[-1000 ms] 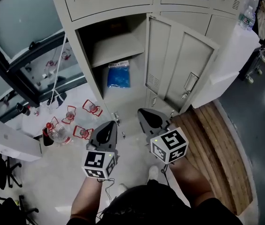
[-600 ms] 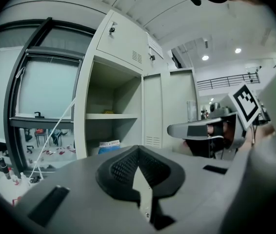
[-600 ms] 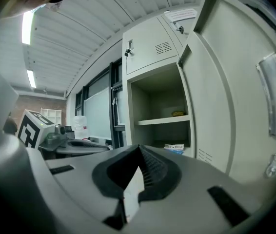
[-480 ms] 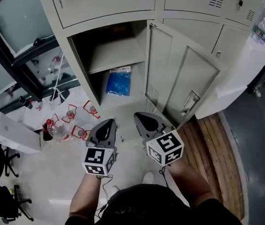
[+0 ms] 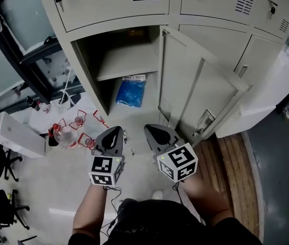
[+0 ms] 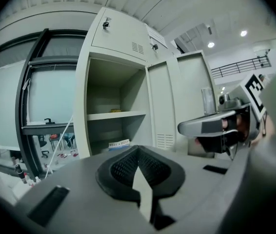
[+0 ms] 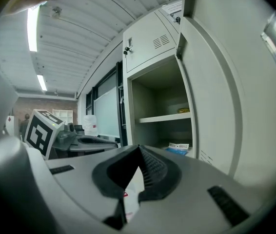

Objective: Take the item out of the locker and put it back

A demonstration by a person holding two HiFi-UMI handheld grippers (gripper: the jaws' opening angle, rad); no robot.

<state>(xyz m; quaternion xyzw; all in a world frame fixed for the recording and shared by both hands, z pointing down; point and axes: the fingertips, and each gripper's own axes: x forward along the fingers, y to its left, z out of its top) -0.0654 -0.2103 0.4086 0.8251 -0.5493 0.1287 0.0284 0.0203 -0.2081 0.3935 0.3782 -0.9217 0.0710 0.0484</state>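
Fingers [image 6: 121, 168] pressed shut on left gripper [image 5: 115, 131] and right gripper [image 5: 153, 130], both empty. Blue packet [image 5: 131, 92] well ahead of them, under locker [image 5: 85, 75] shelf; door [image 5: 200, 91] standing open, presumably for the reach.

Plastic bottles [image 5: 63, 135] stand on the floor [image 5: 57, 188] beside a white box [image 5: 13, 135].

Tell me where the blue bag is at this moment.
In the head view the blue bag sits inside the open locker, under its shelf, left of the open door.
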